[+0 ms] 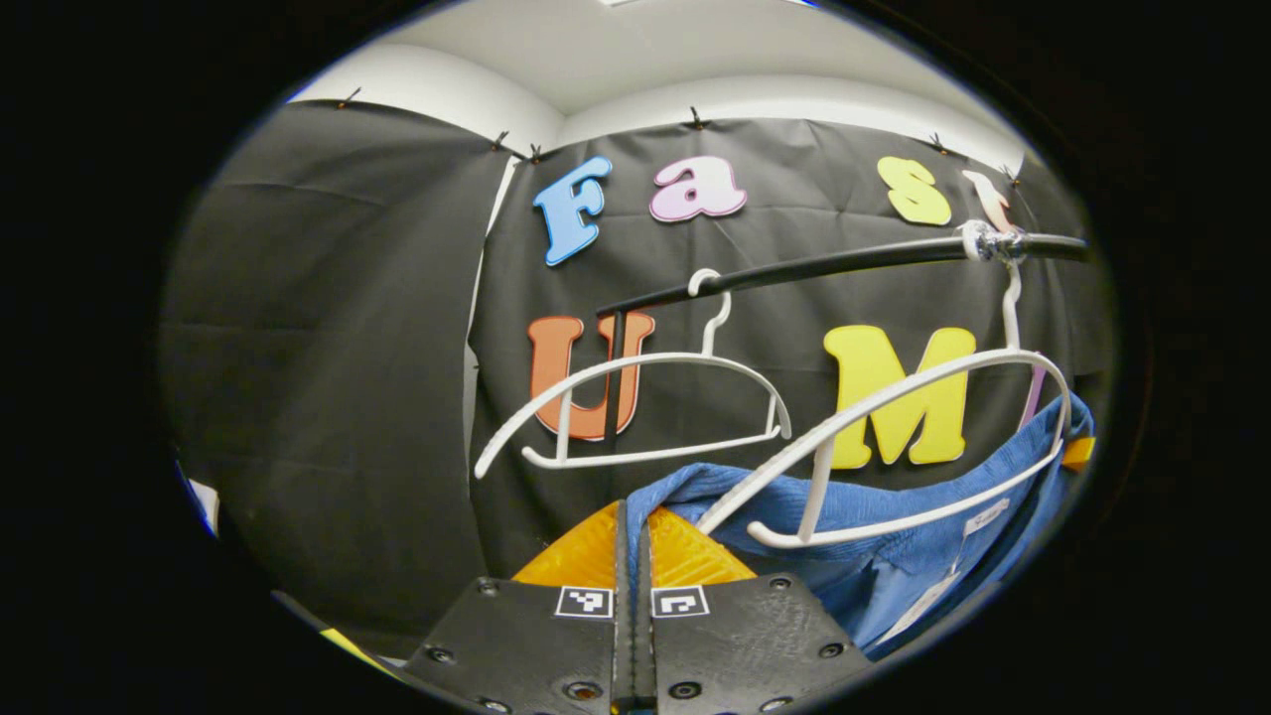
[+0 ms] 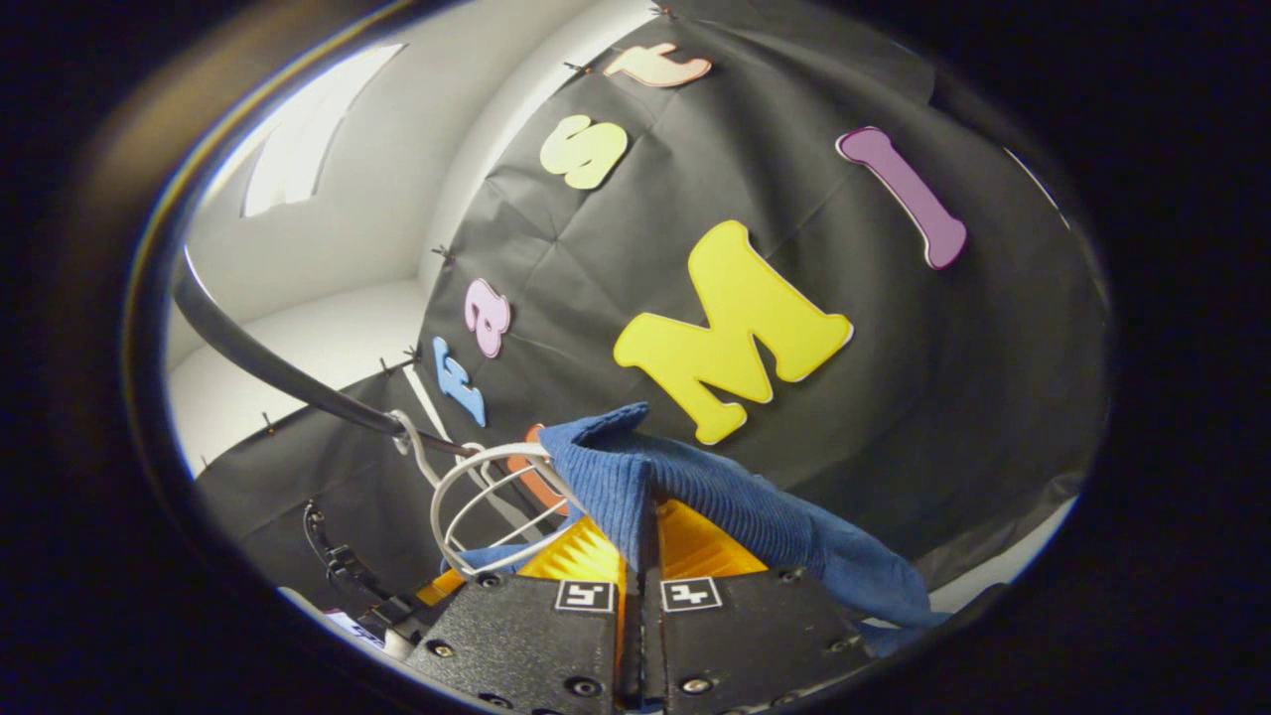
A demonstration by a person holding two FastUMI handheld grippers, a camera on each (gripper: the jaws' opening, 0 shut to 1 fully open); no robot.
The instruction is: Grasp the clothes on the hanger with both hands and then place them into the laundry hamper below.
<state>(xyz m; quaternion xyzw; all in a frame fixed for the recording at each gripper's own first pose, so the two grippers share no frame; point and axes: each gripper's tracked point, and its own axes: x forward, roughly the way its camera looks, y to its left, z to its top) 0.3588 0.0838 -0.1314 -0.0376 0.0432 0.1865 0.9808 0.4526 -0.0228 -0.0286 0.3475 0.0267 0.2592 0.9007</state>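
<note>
Between the pressed-together fingers of the left tool, in the left gripper view, a fold of the blue shirt is pinched; the rest of the shirt hangs off to the right, behind and below the lower bar of a white hanger. In the right gripper view the right tool is likewise closed on the blue ribbed fabric, which rises in a peak above the fingers and drapes down to the right.

Two white plastic hangers hang from a black rail. The nearer one hangs just beside the shirt, its arm crossing in front of the cloth, and a small white label shows on the fabric below its bar. The second hanger is bare and hangs farther left along the rail, apart from the shirt. A metal fitting wraps the rail where the nearer hanger's hook sits. In the right gripper view the hangers' curved wires sit just left of the fabric, touching its edge, under the rail.
</note>
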